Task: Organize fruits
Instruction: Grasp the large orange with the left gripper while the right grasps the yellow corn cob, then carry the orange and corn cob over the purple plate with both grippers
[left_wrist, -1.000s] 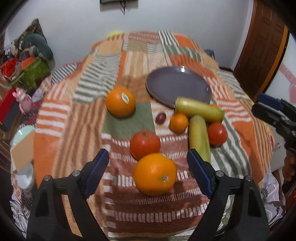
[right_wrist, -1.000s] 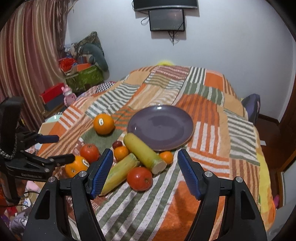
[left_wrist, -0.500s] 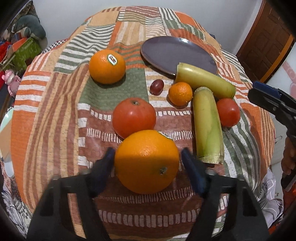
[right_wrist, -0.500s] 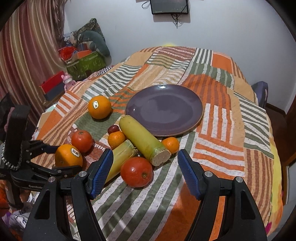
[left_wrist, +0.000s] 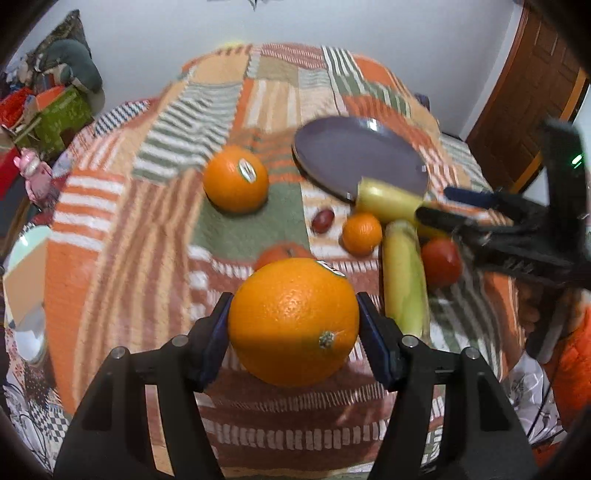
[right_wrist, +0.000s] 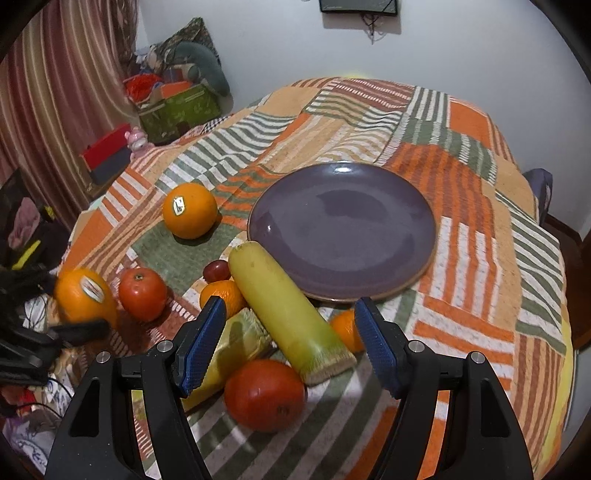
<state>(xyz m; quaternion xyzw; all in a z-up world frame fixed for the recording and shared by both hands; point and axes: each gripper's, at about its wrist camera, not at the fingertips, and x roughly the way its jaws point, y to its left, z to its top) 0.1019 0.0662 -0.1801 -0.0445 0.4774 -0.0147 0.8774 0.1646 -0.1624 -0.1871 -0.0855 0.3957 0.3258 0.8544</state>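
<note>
My left gripper (left_wrist: 293, 325) is shut on a large orange (left_wrist: 293, 321) and holds it above the table's near edge; the orange also shows in the right wrist view (right_wrist: 83, 295). My right gripper (right_wrist: 290, 345) is open and empty over a red tomato (right_wrist: 264, 393) and a yellow-green stalk (right_wrist: 291, 314). The purple plate (right_wrist: 343, 229) is empty. A second large orange (right_wrist: 189, 210), another tomato (right_wrist: 142, 293), a small mandarin (right_wrist: 221, 293), a grape (right_wrist: 216, 269) and a second stalk (right_wrist: 229, 350) lie on the cloth.
The round table has a striped patchwork cloth (right_wrist: 461, 295). Another small mandarin (right_wrist: 345, 328) lies behind the stalk. A green box (right_wrist: 177, 110) and clutter stand at the far left, a wooden door (left_wrist: 524, 96) at the right.
My left gripper closed on the large orange and lifted it off the cloth. My right gripper moved down closer over the tomato and stalks.
</note>
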